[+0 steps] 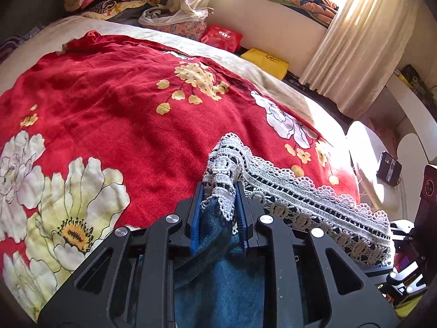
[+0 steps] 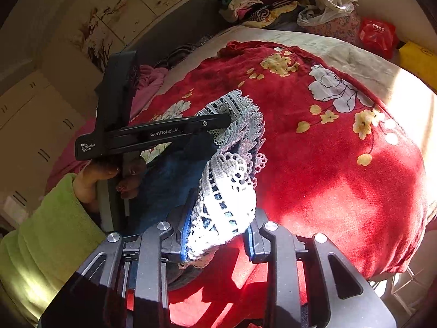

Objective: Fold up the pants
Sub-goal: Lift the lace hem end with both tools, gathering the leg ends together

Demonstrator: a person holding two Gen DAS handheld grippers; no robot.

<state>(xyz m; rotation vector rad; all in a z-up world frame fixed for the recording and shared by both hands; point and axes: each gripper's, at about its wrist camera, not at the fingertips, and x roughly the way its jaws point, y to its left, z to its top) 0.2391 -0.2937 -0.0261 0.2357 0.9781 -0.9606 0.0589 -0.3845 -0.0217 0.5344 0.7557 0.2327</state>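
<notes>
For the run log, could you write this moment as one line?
left gripper: shut on pants | right gripper: open, lace hem between fingers | blanket: beneath

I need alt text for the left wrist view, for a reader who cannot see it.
The left hand-held gripper is shut on the white lace hem of blue denim pants, held above a bed with a red floral blanket. The lace band runs off to the right; cream curtains hang behind.

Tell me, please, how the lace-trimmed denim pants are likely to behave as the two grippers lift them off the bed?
The pants will probably flop: the denim already sags between the left gripper and right gripper. The lace trim looks open and delicate, so it may snag on the fingers. The denim seems fairly heavy for lace to carry.
</notes>
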